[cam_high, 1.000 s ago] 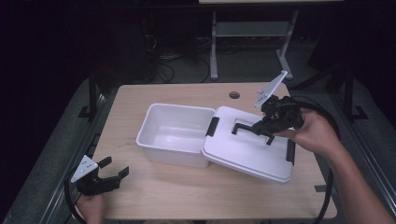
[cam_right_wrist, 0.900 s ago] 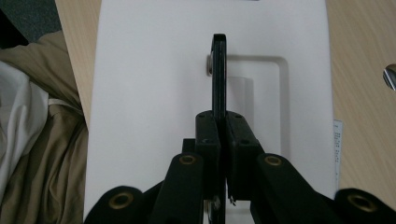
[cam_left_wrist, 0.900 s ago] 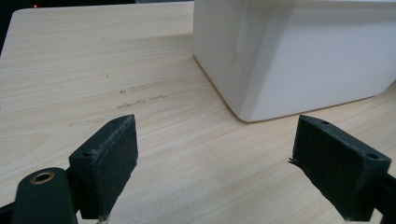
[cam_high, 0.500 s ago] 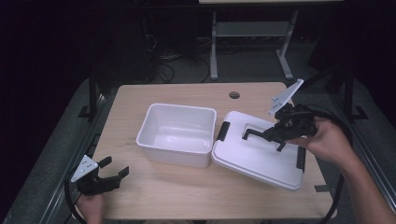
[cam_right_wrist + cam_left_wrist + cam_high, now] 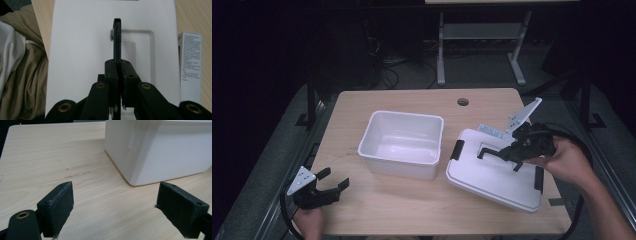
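**Lid held by its handle beside open tub**

Wooden table (image 5: 402, 210) in a dark room, cables and a metal stand behind it. White tub (image 5: 403, 142) sits open near the table's centre, w/ its lid (image 5: 492, 175) off and lying by the right edge, just beside the tub. Right gripper (image 5: 507, 151) is clamped on the lid's black handle (image 5: 117, 37); right gripper view shows the jaws pressed tight on the thin bar, white lid beneath. Small printed box (image 5: 190, 65) lies at the lid's far side, partly under it. Left gripper (image 5: 326, 184) rests at the near left corner, jaws wide apart, nothing between them; left gripper view looks across bare wood to the tub's side.
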